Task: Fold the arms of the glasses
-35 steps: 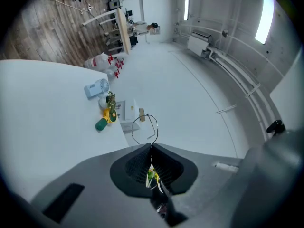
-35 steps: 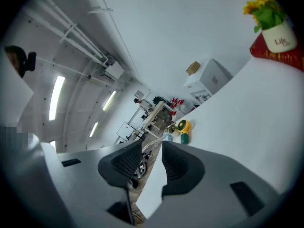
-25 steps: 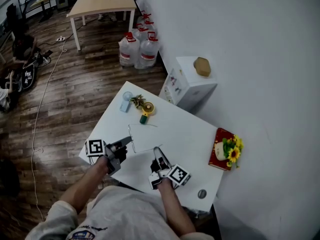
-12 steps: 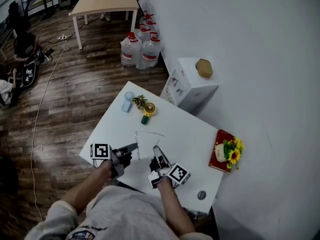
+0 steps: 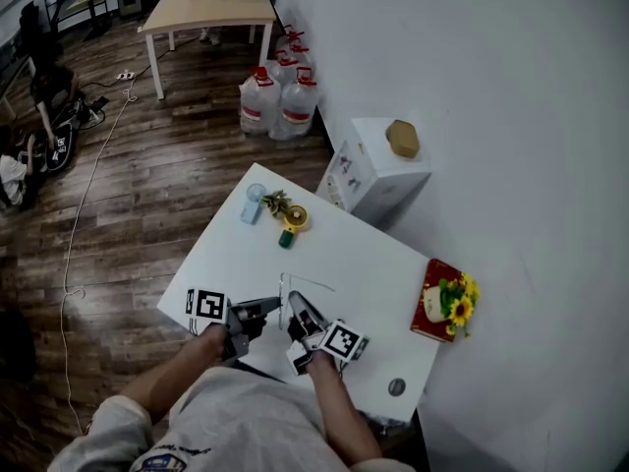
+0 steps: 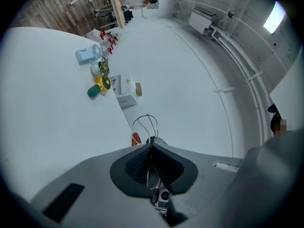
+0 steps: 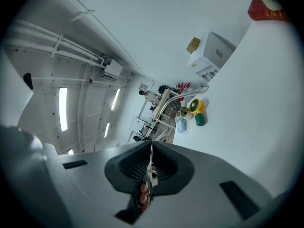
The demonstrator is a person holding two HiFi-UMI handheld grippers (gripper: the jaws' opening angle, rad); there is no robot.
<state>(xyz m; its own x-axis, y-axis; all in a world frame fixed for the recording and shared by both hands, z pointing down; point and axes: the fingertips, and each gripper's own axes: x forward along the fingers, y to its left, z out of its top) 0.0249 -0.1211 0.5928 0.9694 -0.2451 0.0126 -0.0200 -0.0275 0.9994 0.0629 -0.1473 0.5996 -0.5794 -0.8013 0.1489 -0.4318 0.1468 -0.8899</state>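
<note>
Glasses [image 5: 283, 289] pinched from both sides: bending is the danger

We are holding the glasses between our two grippers, over the near part of the white table [image 5: 373, 264], with the gripper tips almost meeting. The left gripper [image 6: 151, 140] is clamping fully down on the thin wire frame, and a loop of that wire is sticking out beyond its tips. The right gripper [image 7: 151, 145] has just been closing. Its pads are now pressing together on what we are reading as another thin strand of the frame. Whether that strand is an arm or the front, we are not able to tell.

We are judging deformation to be the main risk. Both grips are sitting on fine wire very near each other, so any twist or pull of one hand against the other is going straight into the metal rather than into a hinge. If we are swinging an arm while gripping away from its hinge line, or pushing against its natural fold direction, we are risking a bent arm or a strained hinge.

Slipping is the second worry. The wire is giving the pads very little to bite on, so a roll of either wrist could be letting it slide or spring free. The glasses could then be dropping onto the table or off its near edge.
</note>
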